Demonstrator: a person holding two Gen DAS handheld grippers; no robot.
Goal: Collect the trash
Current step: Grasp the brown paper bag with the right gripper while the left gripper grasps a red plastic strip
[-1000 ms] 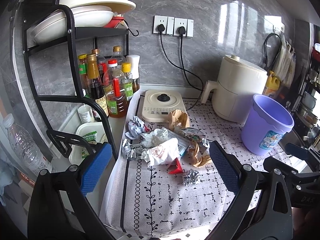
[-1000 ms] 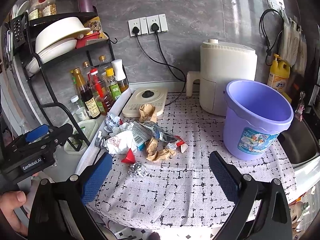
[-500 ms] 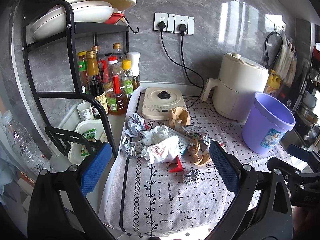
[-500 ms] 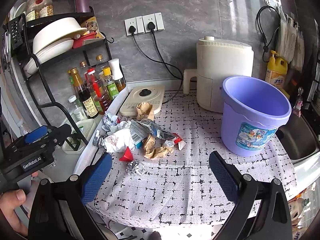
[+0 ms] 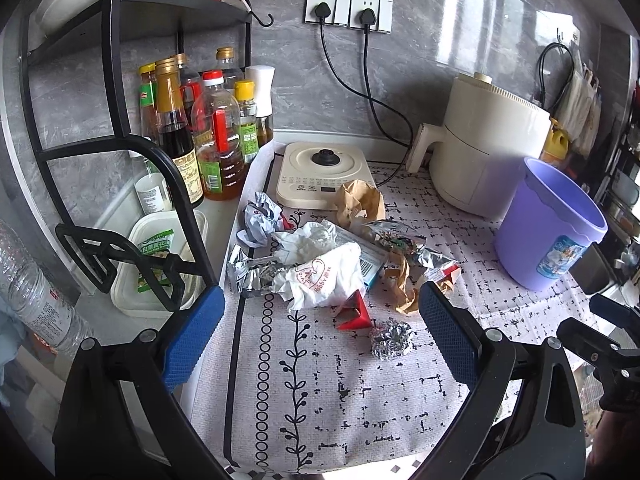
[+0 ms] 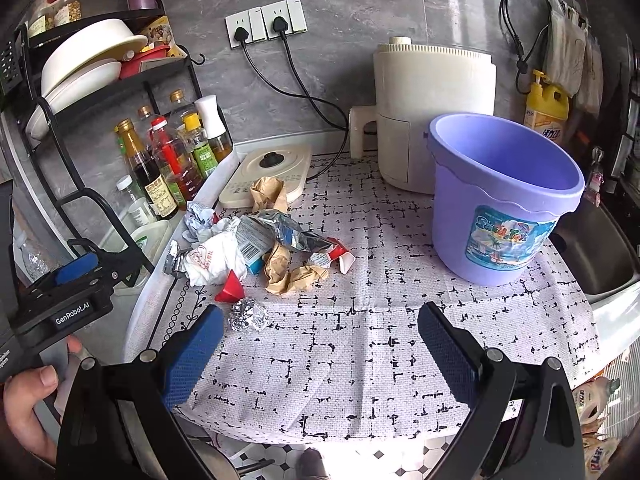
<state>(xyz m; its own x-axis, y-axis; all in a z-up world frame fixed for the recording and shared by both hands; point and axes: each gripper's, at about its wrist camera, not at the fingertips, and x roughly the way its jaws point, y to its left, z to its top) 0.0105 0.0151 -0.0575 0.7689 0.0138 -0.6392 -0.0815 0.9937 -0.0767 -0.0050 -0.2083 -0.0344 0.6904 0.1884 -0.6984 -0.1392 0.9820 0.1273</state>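
A pile of trash lies on the patterned cloth: a white crumpled wrapper (image 5: 324,280) (image 6: 214,258), a red cone (image 5: 354,312) (image 6: 231,288), a foil ball (image 5: 391,343) (image 6: 248,315), brown crumpled paper (image 5: 402,280) (image 6: 290,270) and silver foil bags (image 6: 288,232). A purple bucket (image 5: 550,224) (image 6: 502,196) stands at the right, with nothing visible inside. My left gripper (image 5: 320,344) is open and empty, just short of the cone and foil ball. My right gripper (image 6: 320,352) is open and empty above the cloth's front edge.
A cream air fryer (image 6: 432,108) and a flat cooker (image 5: 324,174) stand at the back, plugged into wall sockets. A black rack (image 5: 116,80) with sauce bottles (image 5: 212,140) and dishes stands at the left. A sink (image 6: 596,248) lies right of the bucket.
My left gripper has moved forward toward the trash pile, which looks larger. My right gripper has moved slightly forward and lower. Both stay open.
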